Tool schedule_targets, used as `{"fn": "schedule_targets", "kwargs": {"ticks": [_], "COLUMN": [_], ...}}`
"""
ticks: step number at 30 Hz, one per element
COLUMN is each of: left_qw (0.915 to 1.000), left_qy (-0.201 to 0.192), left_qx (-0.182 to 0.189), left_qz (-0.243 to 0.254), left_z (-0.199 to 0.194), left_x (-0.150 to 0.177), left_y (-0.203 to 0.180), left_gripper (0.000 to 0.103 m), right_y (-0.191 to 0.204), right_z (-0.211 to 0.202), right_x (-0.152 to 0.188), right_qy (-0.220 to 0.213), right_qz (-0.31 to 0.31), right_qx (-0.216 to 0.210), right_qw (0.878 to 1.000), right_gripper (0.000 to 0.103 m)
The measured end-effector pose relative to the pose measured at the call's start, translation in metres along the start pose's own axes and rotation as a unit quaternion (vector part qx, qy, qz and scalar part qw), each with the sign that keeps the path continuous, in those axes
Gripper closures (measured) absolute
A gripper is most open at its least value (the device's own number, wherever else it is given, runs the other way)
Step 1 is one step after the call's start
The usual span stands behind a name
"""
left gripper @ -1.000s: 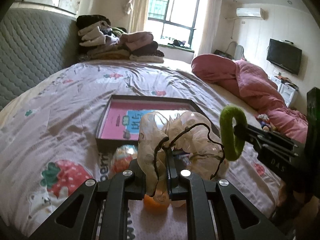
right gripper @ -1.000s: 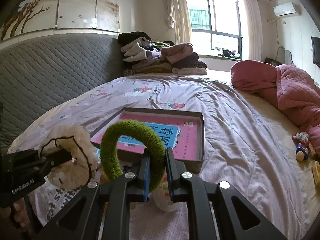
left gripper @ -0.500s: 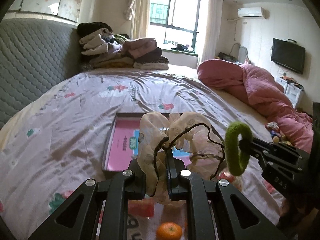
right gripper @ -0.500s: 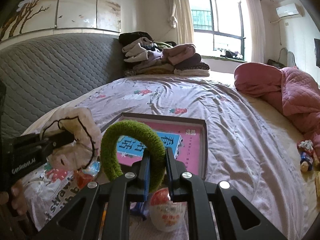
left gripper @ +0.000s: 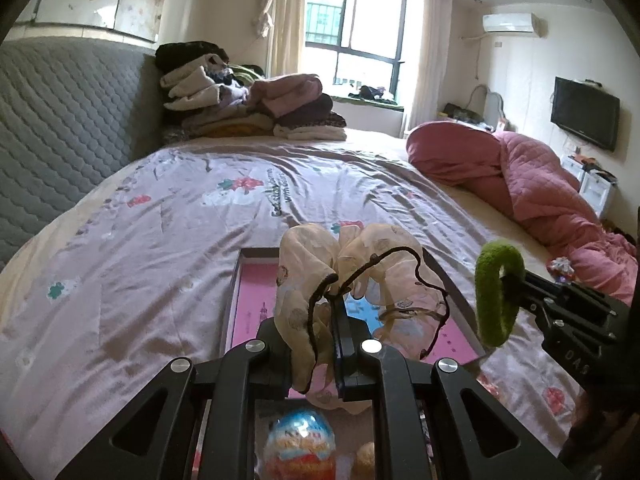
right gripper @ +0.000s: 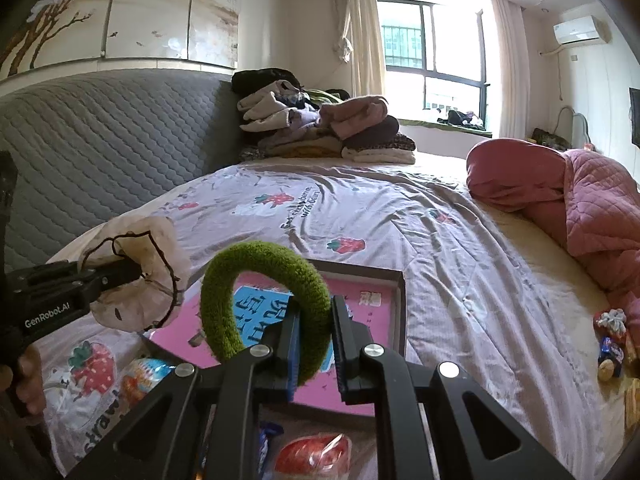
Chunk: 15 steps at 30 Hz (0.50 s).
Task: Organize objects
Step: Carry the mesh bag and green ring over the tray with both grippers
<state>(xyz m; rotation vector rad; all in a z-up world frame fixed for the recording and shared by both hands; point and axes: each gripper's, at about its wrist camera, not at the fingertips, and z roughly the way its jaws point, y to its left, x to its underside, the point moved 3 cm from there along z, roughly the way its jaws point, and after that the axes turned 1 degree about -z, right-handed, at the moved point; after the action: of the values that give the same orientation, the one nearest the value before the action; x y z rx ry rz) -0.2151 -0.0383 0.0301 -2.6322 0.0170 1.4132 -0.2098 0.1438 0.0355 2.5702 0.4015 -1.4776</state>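
In the left wrist view the left hand-held gripper is clamped on a sheer cream scrunchie above the pink-lined tray on the bed, and in the right wrist view the right hand-held gripper pinches a green scrunchie over that tray.

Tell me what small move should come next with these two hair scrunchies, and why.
Probably carry both forward and lower them over the box, then let go. The left gripper is shut on the cream scrunchie and the right gripper on the green scrunchie; both hang above the box's near edge, and its pink inside shows nothing else lying in it.
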Motion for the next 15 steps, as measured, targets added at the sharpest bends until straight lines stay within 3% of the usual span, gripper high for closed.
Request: {"fn": "schedule_targets", "kwargs": {"ticks": [15], "left_qw": [0.9990], "left_qy": [0.042], "left_qx": [-0.015], "left_qz": [0.003], "left_z": [0.068], "left_x": [-0.010], "left_y": [0.014], "left_gripper": [0.088], "right_y": [-0.030], "right_z": [0.063], "right_x": [-0.001], "right_qy": [0.054], "right_qz": [0.011], "right_qx": [0.007], "right_qw": [0.998], "right_gripper": [0.088]}}
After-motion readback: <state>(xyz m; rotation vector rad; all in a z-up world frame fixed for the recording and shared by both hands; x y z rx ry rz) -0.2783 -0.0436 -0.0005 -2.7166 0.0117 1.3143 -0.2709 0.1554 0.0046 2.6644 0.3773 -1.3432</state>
